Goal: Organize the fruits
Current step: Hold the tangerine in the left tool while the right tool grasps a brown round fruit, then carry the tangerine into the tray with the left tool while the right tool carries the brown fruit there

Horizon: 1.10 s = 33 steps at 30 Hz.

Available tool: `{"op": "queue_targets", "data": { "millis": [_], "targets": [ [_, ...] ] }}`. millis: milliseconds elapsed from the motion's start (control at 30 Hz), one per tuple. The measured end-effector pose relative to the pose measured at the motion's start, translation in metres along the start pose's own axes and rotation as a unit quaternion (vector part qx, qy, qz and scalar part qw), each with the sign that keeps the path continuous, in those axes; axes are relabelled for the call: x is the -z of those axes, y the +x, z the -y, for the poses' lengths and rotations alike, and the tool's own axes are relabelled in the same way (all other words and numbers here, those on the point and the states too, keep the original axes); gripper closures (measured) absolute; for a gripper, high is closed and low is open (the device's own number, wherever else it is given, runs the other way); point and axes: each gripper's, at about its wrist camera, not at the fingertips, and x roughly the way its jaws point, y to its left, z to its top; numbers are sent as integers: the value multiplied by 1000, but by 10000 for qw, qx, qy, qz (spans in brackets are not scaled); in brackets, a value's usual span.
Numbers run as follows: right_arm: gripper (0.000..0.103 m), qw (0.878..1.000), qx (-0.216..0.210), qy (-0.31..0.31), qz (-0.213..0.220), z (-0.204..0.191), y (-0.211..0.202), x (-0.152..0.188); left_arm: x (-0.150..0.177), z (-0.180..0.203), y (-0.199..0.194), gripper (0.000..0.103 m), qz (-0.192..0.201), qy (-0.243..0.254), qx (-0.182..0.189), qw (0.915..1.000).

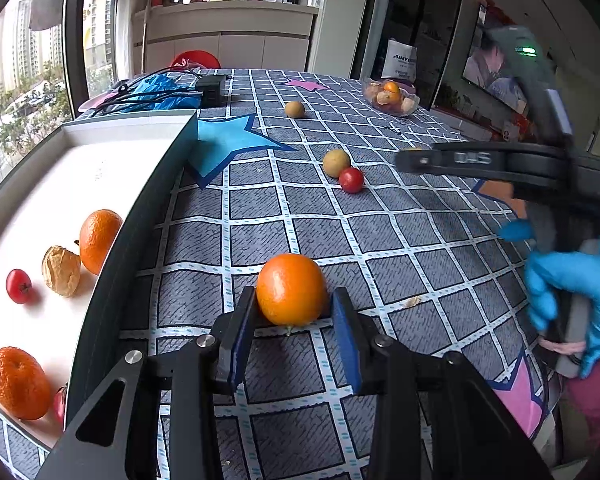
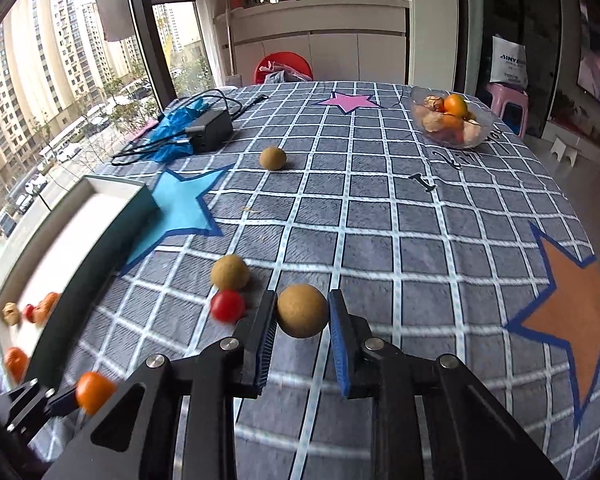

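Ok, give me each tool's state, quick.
Left tool: shut on the orange.
Right tool: shut on the brown round fruit.

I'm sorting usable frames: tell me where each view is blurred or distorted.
Left wrist view: the orange between the left gripper fingers is sharp; the right gripper is motion-smeared. Right wrist view: the brown fruit is crisp, the white tray streaks. Both views bend at the fisheye edges.

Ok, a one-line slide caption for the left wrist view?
Left gripper closing on an orange beside the white tray of sorted fruit.
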Motion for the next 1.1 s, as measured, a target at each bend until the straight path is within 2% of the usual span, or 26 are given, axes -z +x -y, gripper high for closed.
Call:
{"op": "queue_targets", "data": {
  "millis": [200,333,533,633,733,833,900,933,967,1000,1033,1100],
  "targets": [
    [76,9996,-258,79,15,-8,-25,5,-4,-8,-6,66,-82,-192,330,9992],
    [76,9991,-419,14,72,-22,-38,3,-13,-19,-30,69,127,-353,493,9981],
    [76,9971,-745,-147,35,-55,-39,-2,-25,-56,-62,69,399,-520,176,9977],
    [76,9965,-774,-318,-19,-71,-33,-2,-25,-73,-66,69,318,-646,83,9974],
    [76,9965,-791,-263,-105,-75,-23,1,-18,-65,-65,68,217,-470,252,9983],
    [76,9966,-794,-142,-174,-69,-20,9,-14,-38,-53,65,103,-43,185,9998],
    [76,9970,-749,-82,-171,-61,-24,14,-14,-29,-42,64,6,49,144,9999],
    [76,9972,-733,-56,-154,-56,-28,16,-15,-24,-32,64,-81,76,80,9999],
    [76,9974,-711,-32,-124,-51,-33,17,-15,-21,-30,62,61,143,-46,9999],
    [76,9976,-681,-12,-86,-47,-38,19,-17,-16,-24,58,45,248,-302,9992],
    [76,9979,-648,2,-47,-42,-42,20,-17,-15,-19,58,-30,245,-368,9990],
    [76,9980,-631,42,12,-35,-48,21,-19,-19,-5,57,-299,42,-197,9993]
  ]
}}
